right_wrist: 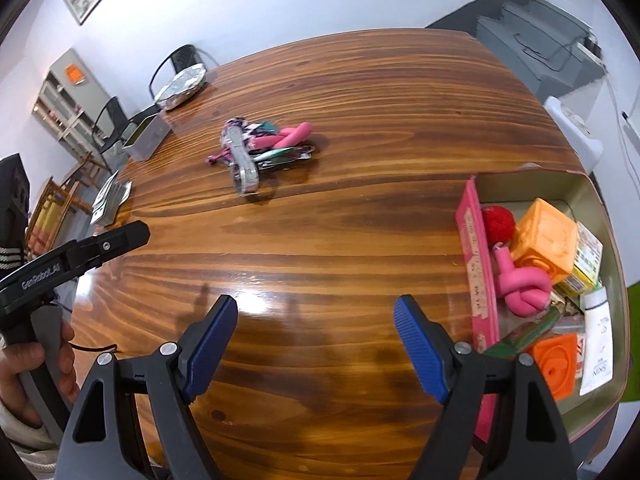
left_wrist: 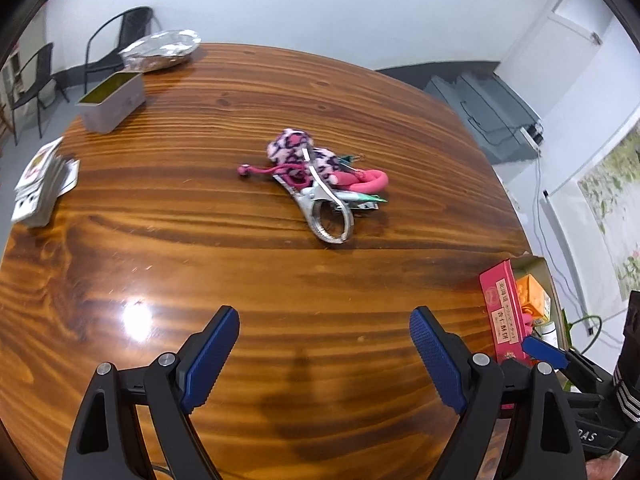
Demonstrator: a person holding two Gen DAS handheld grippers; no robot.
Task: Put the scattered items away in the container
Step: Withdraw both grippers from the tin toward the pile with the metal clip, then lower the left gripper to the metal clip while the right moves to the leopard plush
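A small pile lies mid-table: a pink leopard-print plush [left_wrist: 298, 151], a metal clamp [left_wrist: 326, 210], a pink bendy tube [left_wrist: 366, 182] and green-handled bits under them. The same pile [right_wrist: 256, 152] shows in the right wrist view, far from the fingers. My left gripper [left_wrist: 324, 356] hovers open over bare wood, well short of the pile. My right gripper [right_wrist: 316, 344] is open too, with nothing between its blue pads. To its right stands the container [right_wrist: 588, 184], a green-lined box holding a pink flat box [right_wrist: 478, 276], a red ball, orange blocks, a knotted pink tube and a white tube.
A grey tin [left_wrist: 114, 102], a foil-wrapped bundle [left_wrist: 162, 50] and a stack of cards [left_wrist: 40, 184] sit along the table's far left side. Black chairs stand beyond the edge. A hand [right_wrist: 28, 364] grips the left tool's handle at the right wrist view's left edge.
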